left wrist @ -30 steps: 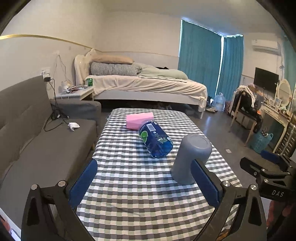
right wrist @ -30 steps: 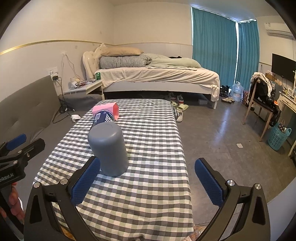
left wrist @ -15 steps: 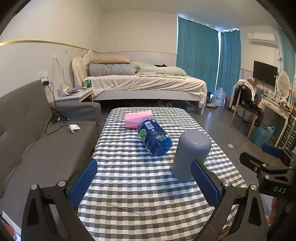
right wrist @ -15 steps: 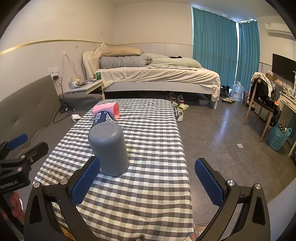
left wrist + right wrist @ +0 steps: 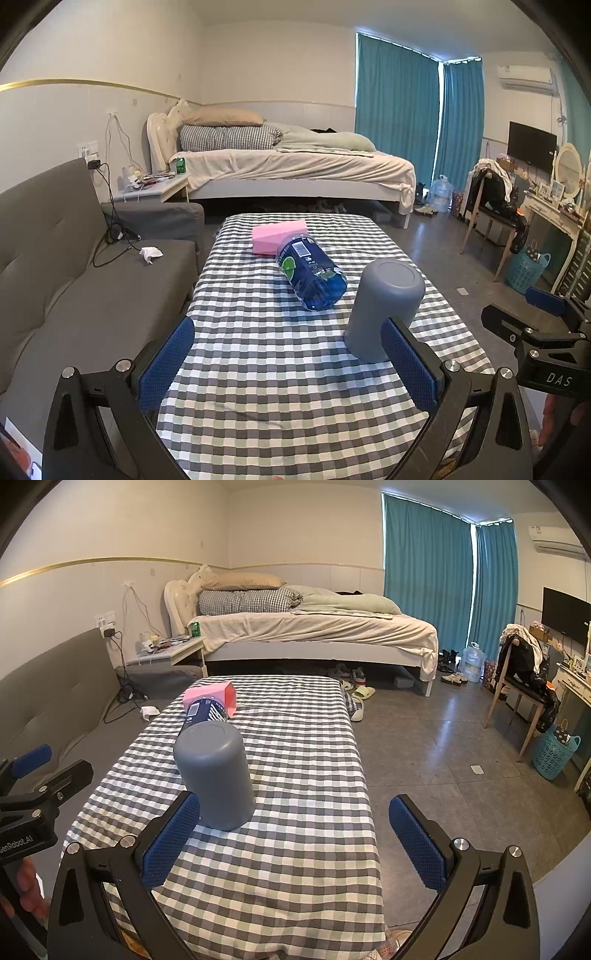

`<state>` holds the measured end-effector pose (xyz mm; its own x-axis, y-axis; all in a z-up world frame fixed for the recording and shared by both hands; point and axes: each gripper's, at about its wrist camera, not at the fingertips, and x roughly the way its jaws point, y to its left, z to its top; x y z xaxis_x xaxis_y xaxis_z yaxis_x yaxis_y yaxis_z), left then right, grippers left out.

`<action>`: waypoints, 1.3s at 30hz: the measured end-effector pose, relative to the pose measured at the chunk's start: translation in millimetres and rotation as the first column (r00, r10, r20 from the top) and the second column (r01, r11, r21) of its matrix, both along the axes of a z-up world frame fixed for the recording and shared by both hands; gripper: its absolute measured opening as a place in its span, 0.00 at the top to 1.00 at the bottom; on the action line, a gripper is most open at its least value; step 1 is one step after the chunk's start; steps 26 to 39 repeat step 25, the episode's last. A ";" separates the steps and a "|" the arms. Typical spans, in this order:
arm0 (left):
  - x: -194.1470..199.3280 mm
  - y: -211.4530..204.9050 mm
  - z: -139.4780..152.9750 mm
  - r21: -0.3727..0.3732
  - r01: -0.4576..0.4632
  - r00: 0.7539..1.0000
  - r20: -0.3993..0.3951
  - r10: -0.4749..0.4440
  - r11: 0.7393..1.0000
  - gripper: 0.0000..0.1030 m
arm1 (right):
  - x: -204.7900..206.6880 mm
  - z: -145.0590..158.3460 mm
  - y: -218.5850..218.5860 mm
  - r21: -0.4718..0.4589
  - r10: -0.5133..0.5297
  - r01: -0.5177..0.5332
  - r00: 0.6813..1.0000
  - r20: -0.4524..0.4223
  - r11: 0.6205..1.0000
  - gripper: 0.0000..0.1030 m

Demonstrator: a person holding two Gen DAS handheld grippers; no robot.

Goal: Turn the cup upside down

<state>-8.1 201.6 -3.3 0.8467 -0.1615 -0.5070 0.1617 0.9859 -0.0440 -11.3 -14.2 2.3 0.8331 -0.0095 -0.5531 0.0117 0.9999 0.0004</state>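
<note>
A grey cup [image 5: 384,306] stands upside down, closed base up, on the checked tablecloth [image 5: 266,354]; it also shows in the right wrist view [image 5: 216,775]. My left gripper [image 5: 291,365] is open and empty, the cup just beyond its right finger [image 5: 408,363]. My right gripper [image 5: 295,843] is open and empty, the cup just beyond its left finger [image 5: 170,845]. Each gripper shows at the edge of the other's view: the right one [image 5: 543,332], the left one [image 5: 37,786].
A blue wipes pack [image 5: 312,273] lies on its side behind the cup, with a pink box [image 5: 279,236] beyond it. A grey sofa [image 5: 66,280] runs along the table's left. A bed [image 5: 295,166] stands behind, and a chair [image 5: 521,672] and a basket [image 5: 556,751] on the right.
Both grippers stay open and have barely shifted. The left wrist view has tilted slightly upward. The cup has not moved.
</note>
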 end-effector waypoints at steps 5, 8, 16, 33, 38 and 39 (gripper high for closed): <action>0.5 -0.1 1.6 0.002 0.001 1.000 0.002 -0.001 1.000 0.00 | 0.4 0.5 0.1 -0.002 0.000 0.000 1.000 0.001 1.000 0.00; 0.9 0.2 1.7 -0.003 0.000 1.000 0.001 0.000 1.000 0.00 | 0.3 0.1 0.2 -0.002 -0.003 0.003 1.000 0.001 1.000 0.00; 1.5 2.2 1.2 -0.003 -0.002 1.000 0.003 0.002 1.000 0.00 | 0.4 0.0 0.2 -0.002 -0.004 0.003 1.000 -0.001 1.000 0.00; 2.8 4.1 0.3 -0.002 -0.008 1.000 0.003 0.008 1.000 0.00 | -0.5 -0.1 -1.2 -0.004 -0.007 0.007 1.000 -0.004 1.000 0.00; 2.8 4.1 0.3 -0.002 -0.008 1.000 0.003 0.008 1.000 0.00 | -0.5 -0.1 -1.2 -0.004 -0.007 0.007 1.000 -0.004 1.000 0.00; 2.8 4.1 0.3 -0.002 -0.008 1.000 0.003 0.008 1.000 0.00 | -0.5 -0.1 -1.2 -0.004 -0.007 0.007 1.000 -0.004 1.000 0.00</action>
